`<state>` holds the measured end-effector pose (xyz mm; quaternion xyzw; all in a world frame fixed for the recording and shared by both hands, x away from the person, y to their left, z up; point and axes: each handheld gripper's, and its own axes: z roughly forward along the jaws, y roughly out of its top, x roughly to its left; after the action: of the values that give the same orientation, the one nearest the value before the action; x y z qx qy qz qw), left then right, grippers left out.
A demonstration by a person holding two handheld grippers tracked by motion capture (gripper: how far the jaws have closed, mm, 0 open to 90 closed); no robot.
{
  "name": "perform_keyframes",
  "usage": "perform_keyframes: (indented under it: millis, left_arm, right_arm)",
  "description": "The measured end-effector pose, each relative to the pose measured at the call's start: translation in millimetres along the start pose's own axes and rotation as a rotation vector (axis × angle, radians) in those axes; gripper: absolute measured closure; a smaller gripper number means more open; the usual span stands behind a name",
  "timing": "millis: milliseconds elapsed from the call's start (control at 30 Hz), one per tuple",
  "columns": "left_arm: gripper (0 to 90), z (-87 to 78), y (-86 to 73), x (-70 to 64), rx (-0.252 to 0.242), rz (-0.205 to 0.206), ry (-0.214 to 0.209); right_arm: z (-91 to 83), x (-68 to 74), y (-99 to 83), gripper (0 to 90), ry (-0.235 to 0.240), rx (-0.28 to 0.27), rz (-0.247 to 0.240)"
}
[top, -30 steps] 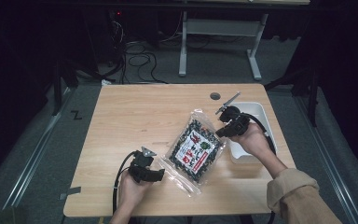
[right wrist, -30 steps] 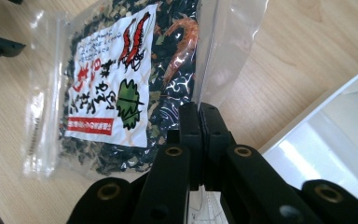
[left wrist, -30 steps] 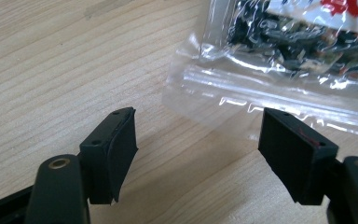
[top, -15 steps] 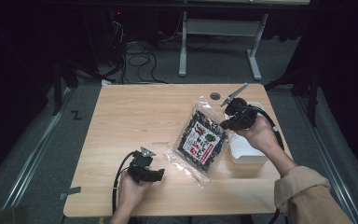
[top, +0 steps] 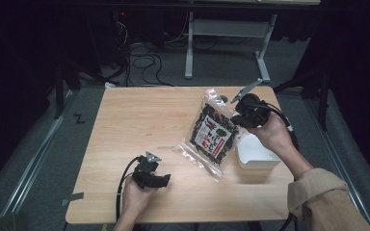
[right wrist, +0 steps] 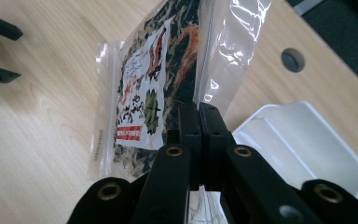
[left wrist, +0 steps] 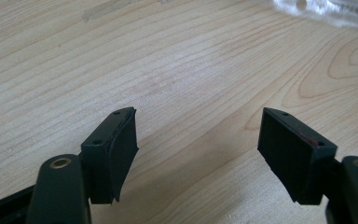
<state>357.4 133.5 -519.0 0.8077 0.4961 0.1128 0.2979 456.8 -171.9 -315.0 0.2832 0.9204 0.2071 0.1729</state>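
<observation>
A clear plastic bag of dark dried food with a red and white label [top: 214, 132] [right wrist: 151, 102] hangs tilted above the table, its lower end near the wood. My right gripper [top: 238, 115] [right wrist: 198, 114] is shut on the bag's upper edge, beside a white rectangular container [top: 255, 154] [right wrist: 303, 144]. My left gripper [top: 163, 180] [left wrist: 198, 144] rests low near the table's front edge, open, with bare wood between its jaws. A corner of the bag [left wrist: 326, 9] shows at the top right of the left gripper view.
The wooden table [top: 139, 120] has a round cable hole [right wrist: 292, 59] near its far right. A desk frame [top: 226, 33] and cables [top: 144, 53] stand on the floor behind. Bare wood spans the table's left and middle.
My right gripper has lifted the bag and carried it toward the far right, tilting it more upright. The left gripper has stayed in place.
</observation>
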Motion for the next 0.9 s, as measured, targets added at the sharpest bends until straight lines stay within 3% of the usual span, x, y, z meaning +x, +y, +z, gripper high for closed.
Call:
perform_keyframes:
  millis: [233,667,900]
  left_arm:
    - [28.5,0.0,-0.3,0.2,-0.004,-0.006,0.006]
    - [28.5,-0.2,-0.3,0.5,-0.007,-0.007,0.007]
    - [28.5,-0.3,-0.4,0.1,-0.006,-0.005,0.007]
  right_arm:
    - [-20.0,-6.7,4.6,90.0,-0.045,-0.020,-0.008]
    - [-49.6,-27.8,1.1,90.0,-0.071,-0.052,0.040]
    - [-74.4,-42.5,-8.6,90.0,-0.129,-0.070,0.073]
